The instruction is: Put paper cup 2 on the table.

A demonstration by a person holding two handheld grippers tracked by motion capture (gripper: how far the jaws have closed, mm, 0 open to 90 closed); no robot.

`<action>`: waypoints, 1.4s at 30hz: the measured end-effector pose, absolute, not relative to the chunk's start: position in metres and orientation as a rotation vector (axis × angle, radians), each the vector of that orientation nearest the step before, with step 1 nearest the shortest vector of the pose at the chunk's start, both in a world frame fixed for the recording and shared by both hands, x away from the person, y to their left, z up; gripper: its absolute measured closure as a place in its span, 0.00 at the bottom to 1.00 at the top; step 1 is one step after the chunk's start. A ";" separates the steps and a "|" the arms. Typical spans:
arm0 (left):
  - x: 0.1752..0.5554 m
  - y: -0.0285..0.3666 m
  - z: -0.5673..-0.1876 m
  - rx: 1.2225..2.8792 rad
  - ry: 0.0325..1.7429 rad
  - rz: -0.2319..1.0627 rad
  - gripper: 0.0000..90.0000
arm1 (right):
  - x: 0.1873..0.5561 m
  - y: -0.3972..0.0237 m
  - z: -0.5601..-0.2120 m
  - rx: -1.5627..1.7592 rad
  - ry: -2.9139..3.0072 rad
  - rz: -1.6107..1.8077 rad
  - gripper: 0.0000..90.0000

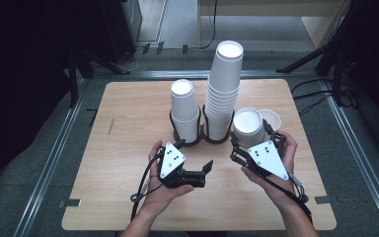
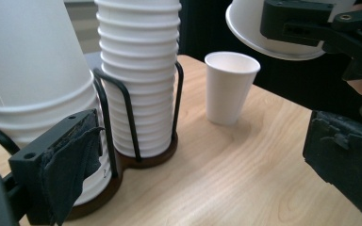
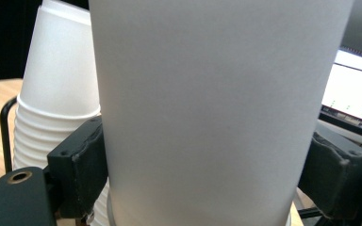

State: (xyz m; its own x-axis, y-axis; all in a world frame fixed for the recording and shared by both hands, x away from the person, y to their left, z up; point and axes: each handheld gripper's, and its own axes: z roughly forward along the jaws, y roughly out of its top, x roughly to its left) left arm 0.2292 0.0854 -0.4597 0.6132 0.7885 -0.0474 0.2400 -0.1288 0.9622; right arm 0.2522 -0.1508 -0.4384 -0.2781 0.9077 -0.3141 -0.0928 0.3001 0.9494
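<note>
The right gripper (image 1: 254,139) is clamped on an upside-down white paper cup (image 1: 248,127), its two black jaws pressing the cup's sides from left and right; in the right gripper view the cup's wall (image 3: 207,108) stands between the pads and rises well above them. Seen from the left gripper view, this held cup (image 2: 283,33) hangs clear above the table (image 2: 245,179), its rim open downward and nothing visible inside it. Just behind the right gripper, on the far side of the held cup, a single cup (image 1: 271,118) stands upright on the wood, open end up and empty as far as the left gripper view shows (image 2: 229,87). To the left of the right gripper, close beside the held cup, sits a dark two-ring wire holder (image 1: 205,136) with a round brown base; the ring nearer this gripper carries the tall stack of upturned cups (image 1: 224,89), and the farther ring carries the shorter stack (image 1: 185,111). The left gripper (image 1: 208,166) is held low over the table in front of the holder, turned to point toward the right gripper, its jaws standing wide apart with nothing between them. From its own camera the shorter stack (image 2: 33,84) is hard by its left jaw and the tall stack (image 2: 139,80) just beyond.
</note>
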 end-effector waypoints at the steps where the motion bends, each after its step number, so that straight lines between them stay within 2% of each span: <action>1: 0.230 0.086 -0.461 1.680 0.861 0.584 0.00 | 0.252 -0.150 -0.441 0.769 1.517 1.176 0.15; 17: 0.224 0.094 -0.461 1.687 0.818 0.551 0.00 | 0.243 -0.137 -0.474 0.553 1.573 0.985 0.15; 42: 0.216 0.084 -0.458 1.734 0.733 0.457 0.00 | 0.234 -0.119 -0.503 0.291 1.659 0.859 0.15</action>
